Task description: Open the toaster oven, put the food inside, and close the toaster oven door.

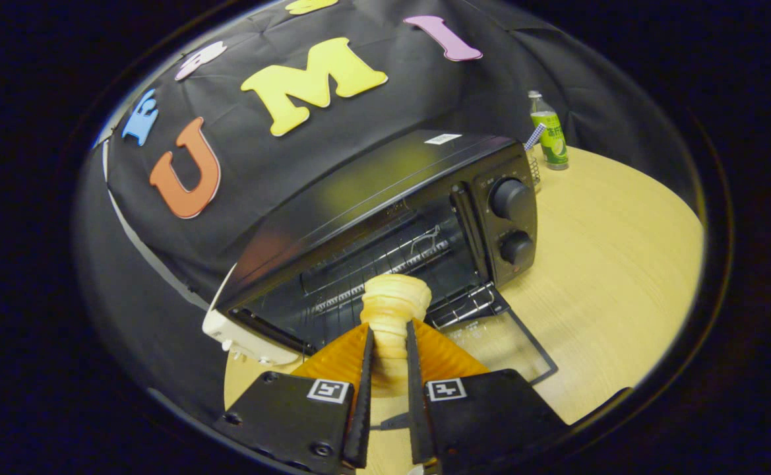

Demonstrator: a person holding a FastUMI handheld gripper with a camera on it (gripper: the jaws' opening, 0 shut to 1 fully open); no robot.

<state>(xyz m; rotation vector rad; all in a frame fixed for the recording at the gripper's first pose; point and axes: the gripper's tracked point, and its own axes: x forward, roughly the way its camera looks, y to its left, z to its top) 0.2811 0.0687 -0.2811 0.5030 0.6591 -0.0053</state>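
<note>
A black toaster oven (385,191) stands on the wooden table (616,264) with its glass door (504,343) folded down flat in front. Its wire rack (385,277) shows inside the dark cavity, and two knobs (510,198) sit on its right panel. My gripper (389,336) is shut on a pale, ridged pastry (395,303), which sticks out beyond the fingertips. The pastry hangs over the lowered door, right at the mouth of the oven, in front of the rack.
A green-labelled bottle (549,132) stands on the table behind the oven's right side, next to a small wire basket (534,165). Bare tabletop stretches to the right of the oven. The booth's black cloth wall rises behind and to the left.
</note>
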